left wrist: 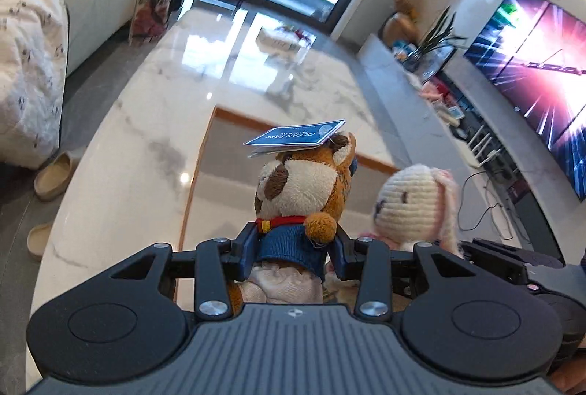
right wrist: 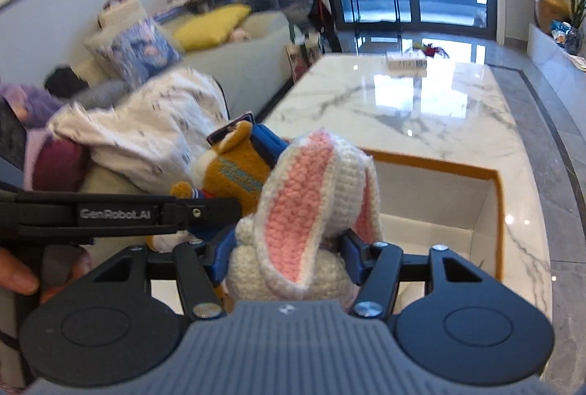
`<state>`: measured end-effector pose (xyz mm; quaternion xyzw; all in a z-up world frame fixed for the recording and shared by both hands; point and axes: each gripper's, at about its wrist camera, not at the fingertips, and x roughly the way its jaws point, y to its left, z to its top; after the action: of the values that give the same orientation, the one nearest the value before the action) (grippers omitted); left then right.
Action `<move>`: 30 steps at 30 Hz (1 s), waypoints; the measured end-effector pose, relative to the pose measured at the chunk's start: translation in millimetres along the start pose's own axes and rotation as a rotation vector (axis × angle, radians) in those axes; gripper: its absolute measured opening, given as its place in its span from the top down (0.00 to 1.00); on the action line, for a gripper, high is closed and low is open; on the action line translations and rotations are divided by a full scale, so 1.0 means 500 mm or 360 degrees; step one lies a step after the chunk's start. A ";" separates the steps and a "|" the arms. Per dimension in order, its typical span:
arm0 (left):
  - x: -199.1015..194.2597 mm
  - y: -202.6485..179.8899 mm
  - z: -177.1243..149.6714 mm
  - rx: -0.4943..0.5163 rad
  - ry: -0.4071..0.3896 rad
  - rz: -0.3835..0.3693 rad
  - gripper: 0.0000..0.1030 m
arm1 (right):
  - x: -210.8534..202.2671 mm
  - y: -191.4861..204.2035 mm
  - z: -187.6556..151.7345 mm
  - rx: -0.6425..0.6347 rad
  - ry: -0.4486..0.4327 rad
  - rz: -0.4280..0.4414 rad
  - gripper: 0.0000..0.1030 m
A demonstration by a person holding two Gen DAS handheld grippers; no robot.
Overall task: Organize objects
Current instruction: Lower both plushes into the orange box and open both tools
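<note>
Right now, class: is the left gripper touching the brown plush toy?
Touching. In the left wrist view, the left gripper has its blue pads pressed against both sides of the brown plush toy, at its blue jacket, holding it up above the tray.

Each wrist view looks forward and down along its jaws, close above the box (left wrist: 205,197) on the counter (left wrist: 146,138). Both share box (right wrist: 439,197), counter (right wrist: 403,102), sofa and glass doors.
</note>
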<state>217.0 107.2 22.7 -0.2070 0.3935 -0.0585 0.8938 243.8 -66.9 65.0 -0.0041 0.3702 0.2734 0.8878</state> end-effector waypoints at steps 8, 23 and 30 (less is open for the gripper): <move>0.067 0.034 -0.015 -0.0062 0.0099 0.0032 0.56 | 0.096 -0.034 0.000 -0.0046 0.0140 0.0140 0.41; 0.094 -0.015 -0.018 0.0247 0.0109 0.0254 0.56 | 0.190 -0.067 -0.016 -0.0019 0.0330 0.0168 0.42; 0.098 -0.022 -0.020 0.0282 0.0136 0.0226 0.55 | 0.193 -0.081 -0.028 0.0004 0.0383 0.0167 0.38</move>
<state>243.9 80.7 -11.9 -0.0961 0.4381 -0.0384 0.8930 310.1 -57.5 -16.7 -0.0165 0.4740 0.3165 0.8215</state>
